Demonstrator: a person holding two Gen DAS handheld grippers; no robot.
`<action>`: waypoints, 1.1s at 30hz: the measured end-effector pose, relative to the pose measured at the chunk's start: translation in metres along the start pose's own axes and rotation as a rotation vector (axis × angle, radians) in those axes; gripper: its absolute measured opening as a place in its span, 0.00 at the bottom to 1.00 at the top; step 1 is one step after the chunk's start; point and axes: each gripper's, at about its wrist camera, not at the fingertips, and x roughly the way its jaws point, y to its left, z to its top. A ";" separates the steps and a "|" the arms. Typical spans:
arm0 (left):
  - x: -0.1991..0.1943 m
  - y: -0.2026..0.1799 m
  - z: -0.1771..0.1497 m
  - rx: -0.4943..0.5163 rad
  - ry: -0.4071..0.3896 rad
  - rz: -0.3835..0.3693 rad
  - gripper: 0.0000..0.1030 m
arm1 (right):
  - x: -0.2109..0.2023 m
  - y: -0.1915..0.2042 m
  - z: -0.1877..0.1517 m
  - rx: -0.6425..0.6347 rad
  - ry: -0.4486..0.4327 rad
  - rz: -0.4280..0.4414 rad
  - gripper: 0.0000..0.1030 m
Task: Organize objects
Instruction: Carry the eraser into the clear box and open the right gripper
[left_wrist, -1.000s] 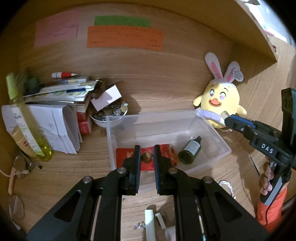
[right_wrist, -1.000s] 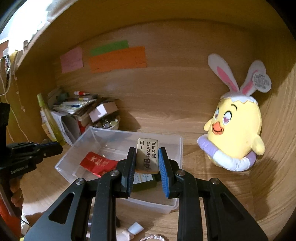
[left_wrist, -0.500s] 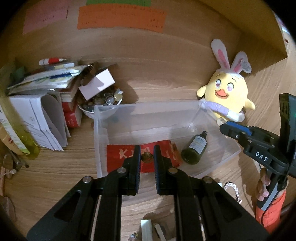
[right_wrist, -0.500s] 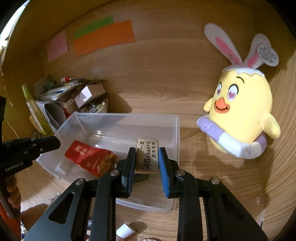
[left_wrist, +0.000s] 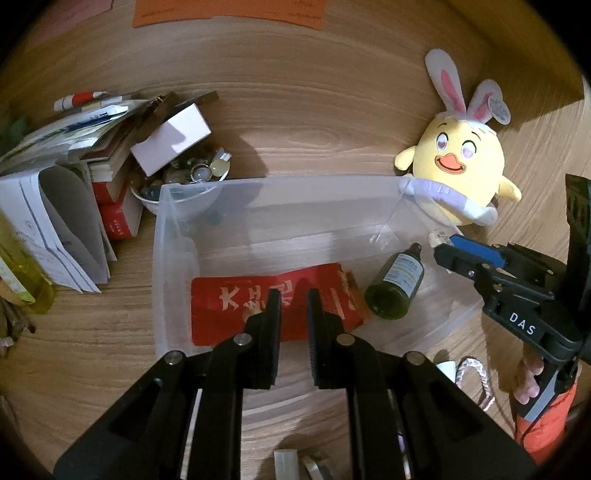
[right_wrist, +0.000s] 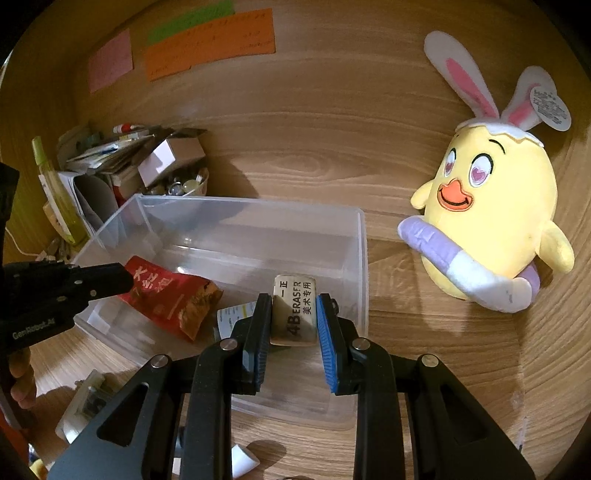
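Both grippers have dropped closer to the clear plastic bin (right_wrist: 362, 258). The right gripper (right_wrist: 294, 317) has its fingers clamped on a 4B eraser (right_wrist: 294, 312) above the bin's near right corner. The left gripper (left_wrist: 293, 314) hangs over the red packet (left_wrist: 236, 306), fingers together and empty.

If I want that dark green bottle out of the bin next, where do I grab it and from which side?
Grip the dark green bottle across its round body, coming from above. It lies on its side on the floor of the clear bin, cap toward the plush chick, so the tongs should straddle the label, crosswise to its length. The thin neck looks less secure.
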 end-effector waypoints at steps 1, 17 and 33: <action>0.001 -0.001 0.000 0.000 0.002 0.001 0.12 | 0.001 0.001 -0.001 -0.004 0.003 -0.001 0.22; -0.019 -0.015 -0.006 0.065 -0.070 0.083 0.59 | 0.010 0.012 -0.005 -0.042 0.036 -0.002 0.22; -0.053 -0.003 -0.021 0.026 -0.119 0.092 0.86 | -0.012 0.024 -0.001 -0.078 -0.014 0.007 0.55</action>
